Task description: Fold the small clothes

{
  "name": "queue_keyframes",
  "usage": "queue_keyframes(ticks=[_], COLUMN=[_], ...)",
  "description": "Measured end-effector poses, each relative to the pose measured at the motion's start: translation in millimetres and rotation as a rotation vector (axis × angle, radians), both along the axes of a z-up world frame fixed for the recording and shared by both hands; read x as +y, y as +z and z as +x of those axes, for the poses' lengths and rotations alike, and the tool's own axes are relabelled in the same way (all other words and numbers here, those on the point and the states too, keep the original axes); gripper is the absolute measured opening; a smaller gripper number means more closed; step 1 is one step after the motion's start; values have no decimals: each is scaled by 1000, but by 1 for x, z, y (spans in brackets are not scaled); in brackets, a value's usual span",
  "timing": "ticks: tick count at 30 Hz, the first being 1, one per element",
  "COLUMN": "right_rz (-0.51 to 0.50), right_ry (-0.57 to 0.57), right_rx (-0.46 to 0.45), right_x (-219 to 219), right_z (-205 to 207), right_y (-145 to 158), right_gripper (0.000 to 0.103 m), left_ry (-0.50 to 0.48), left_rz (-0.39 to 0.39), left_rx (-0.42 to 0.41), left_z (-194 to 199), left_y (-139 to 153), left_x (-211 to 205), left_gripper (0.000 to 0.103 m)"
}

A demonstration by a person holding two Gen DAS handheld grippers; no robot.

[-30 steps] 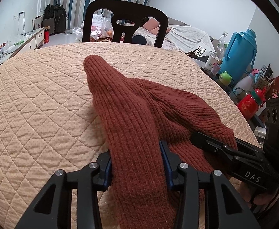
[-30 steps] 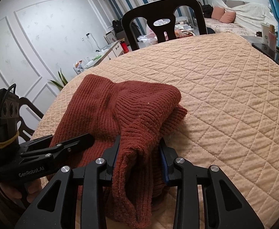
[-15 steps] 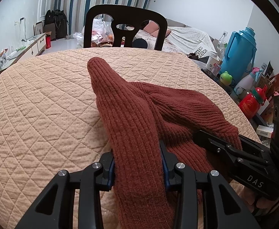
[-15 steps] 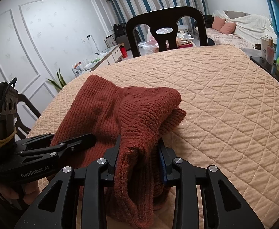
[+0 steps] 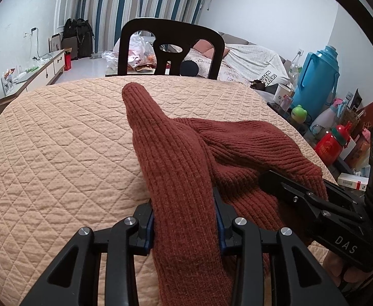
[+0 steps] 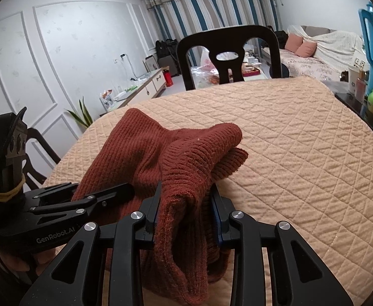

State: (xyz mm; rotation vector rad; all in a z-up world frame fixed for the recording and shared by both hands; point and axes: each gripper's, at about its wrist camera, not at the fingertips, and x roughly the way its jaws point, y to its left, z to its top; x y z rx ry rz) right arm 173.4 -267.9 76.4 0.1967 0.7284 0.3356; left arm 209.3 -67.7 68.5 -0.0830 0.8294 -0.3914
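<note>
A: What do I have under the cameras?

B: The biggest thing is the round surface [image 5: 59, 153] with its quilted beige cover. At its middle lies the rust-red knit garment [image 5: 237, 148], bunched, with its near edge raised off the cover.

A: Why raised?

B: I hold it at two places. My left tool [image 5: 185, 223] is clamped on a thick ribbed fold that runs toward 12 o'clock and ends in a rounded tip. My right tool [image 6: 185, 214] is clamped on a doubled edge at 3 o'clock of the left one, just beside it.

A: And the reason for two grips?

B: I think it keeps the edge straight, so the near part can go over the far part as one fold. The dark chair [image 5: 171, 48] at 12 o'clock is well apart.
</note>
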Motion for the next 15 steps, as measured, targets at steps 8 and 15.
queue_keyframes(ticks=[8, 15], right_rz=[-1, -9], right_ry=[40, 75], right_rx=[-38, -49], right_x=[27, 58], right_z=[-3, -4], right_y=[15, 19], right_gripper=[31, 31], left_ry=[41, 82], left_rz=[-9, -35], left_rx=[-22, -23], left_z=[-9, -13], left_y=[14, 19], left_x=[35, 70], left_gripper=[39, 39])
